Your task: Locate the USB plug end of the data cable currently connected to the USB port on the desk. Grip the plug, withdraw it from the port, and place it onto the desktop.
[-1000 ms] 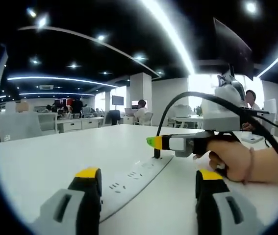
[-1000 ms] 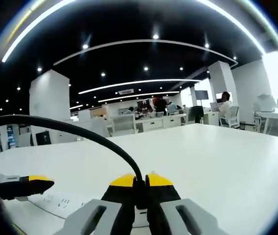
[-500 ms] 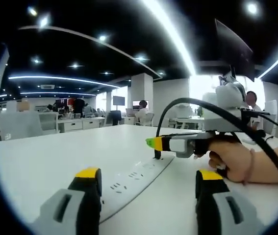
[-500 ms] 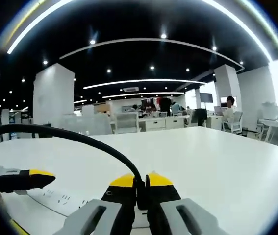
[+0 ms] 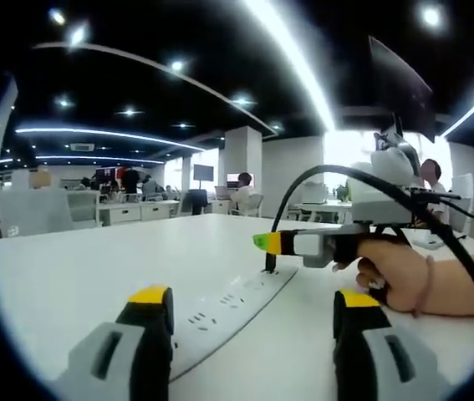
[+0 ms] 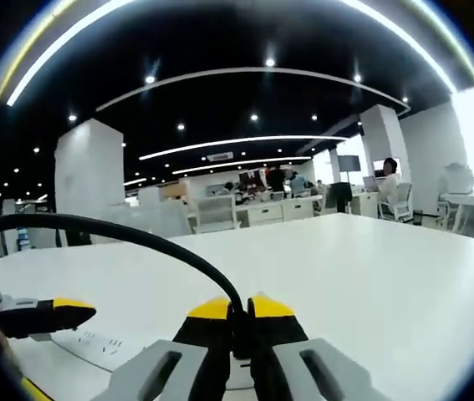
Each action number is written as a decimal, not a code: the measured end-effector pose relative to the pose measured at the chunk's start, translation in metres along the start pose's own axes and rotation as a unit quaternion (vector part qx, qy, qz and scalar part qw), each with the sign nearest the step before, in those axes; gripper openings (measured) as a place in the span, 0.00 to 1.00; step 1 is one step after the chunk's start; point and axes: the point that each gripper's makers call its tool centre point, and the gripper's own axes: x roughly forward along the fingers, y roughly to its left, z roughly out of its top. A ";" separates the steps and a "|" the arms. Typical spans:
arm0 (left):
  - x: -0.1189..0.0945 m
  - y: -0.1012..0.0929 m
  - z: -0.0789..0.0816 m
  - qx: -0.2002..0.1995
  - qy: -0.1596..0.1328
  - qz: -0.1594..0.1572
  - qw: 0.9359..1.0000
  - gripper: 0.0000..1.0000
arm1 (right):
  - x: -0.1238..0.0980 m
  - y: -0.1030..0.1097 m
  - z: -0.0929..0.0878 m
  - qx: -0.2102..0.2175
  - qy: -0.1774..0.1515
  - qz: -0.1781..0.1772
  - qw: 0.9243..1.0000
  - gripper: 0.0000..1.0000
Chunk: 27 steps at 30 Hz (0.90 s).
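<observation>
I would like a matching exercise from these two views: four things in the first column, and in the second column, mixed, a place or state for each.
Things:
1. left gripper
2. right gripper
3. black cable
4. power strip

Places or states:
a. lies flat on the white desk
b. arcs up from the closed jaws
c. jaws apart, holding nothing
d. jaws shut on the plug

Pairs: 1-c, 2-d, 3-b, 4-a

text: none legible | labels/brands: none legible | numbers: none | signs: distant wall screens, centre of frame, too small to read
</observation>
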 end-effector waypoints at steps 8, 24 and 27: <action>-0.002 -0.002 -0.001 0.004 0.004 -0.002 1.000 0.78 | 0.000 0.002 0.002 -0.001 -0.002 0.005 1.000 0.08; 0.005 0.002 -0.001 0.006 0.007 -0.003 1.000 0.78 | 0.010 -0.002 0.004 0.026 -0.006 0.016 1.000 0.09; 0.007 0.003 -0.001 0.005 0.006 -0.003 1.000 0.78 | 0.011 -0.003 0.005 0.027 -0.007 0.016 0.999 0.09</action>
